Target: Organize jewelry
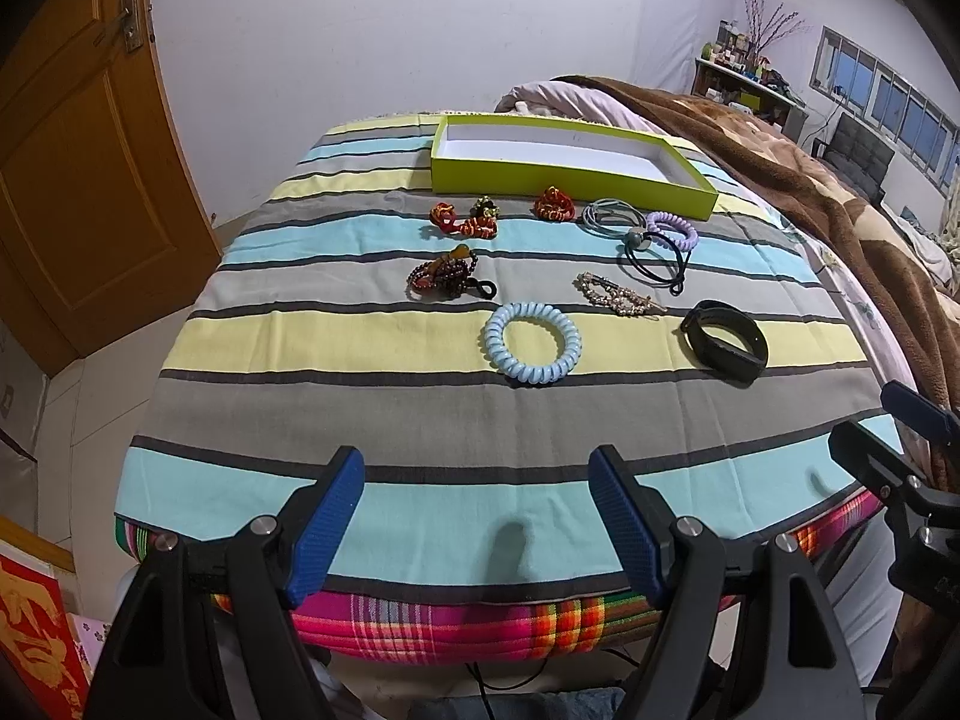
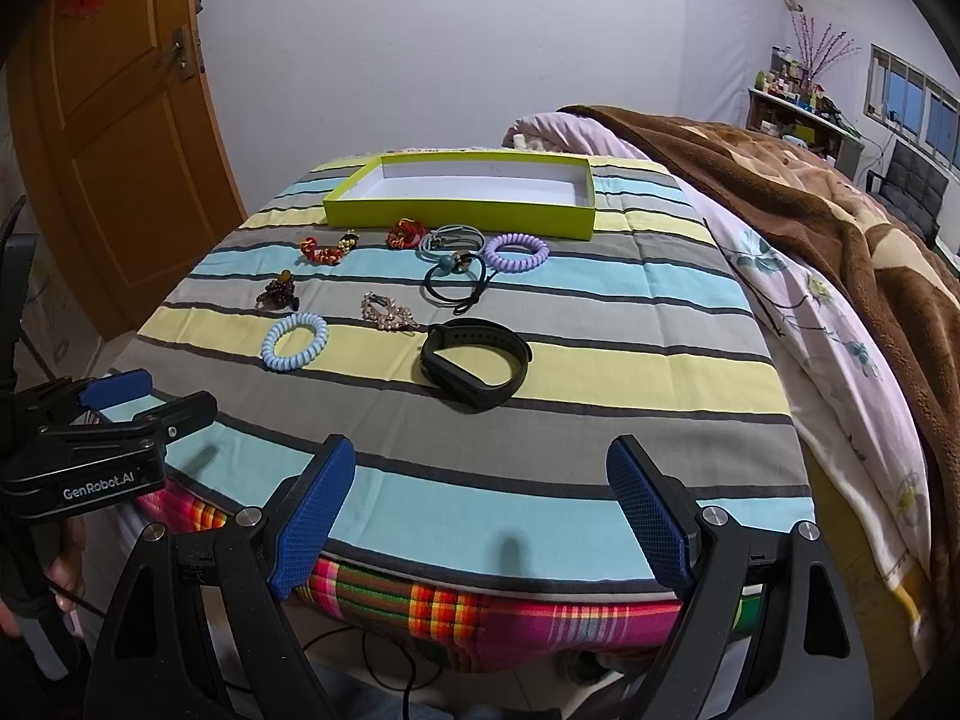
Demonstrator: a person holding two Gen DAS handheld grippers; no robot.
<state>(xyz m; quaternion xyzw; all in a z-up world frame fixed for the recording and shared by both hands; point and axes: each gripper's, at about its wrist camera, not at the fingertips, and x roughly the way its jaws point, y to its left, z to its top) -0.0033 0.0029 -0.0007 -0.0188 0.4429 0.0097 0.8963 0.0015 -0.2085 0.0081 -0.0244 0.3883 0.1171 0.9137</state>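
Both grippers hang over the striped bench's near edge, jaws spread wide and empty. The black rubber wristband [image 2: 476, 369] lies ahead of the right gripper [image 2: 480, 516], nearer it than the left gripper [image 1: 477, 525]; beyond sits the lime-green cardboard tray [image 2: 456, 219].

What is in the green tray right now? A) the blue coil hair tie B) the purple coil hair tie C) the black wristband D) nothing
D: the green tray shows only its bare white floor, while the black wristband, blue coil hair tie and purple coil hair tie all lie on the striped cloth in front of it.
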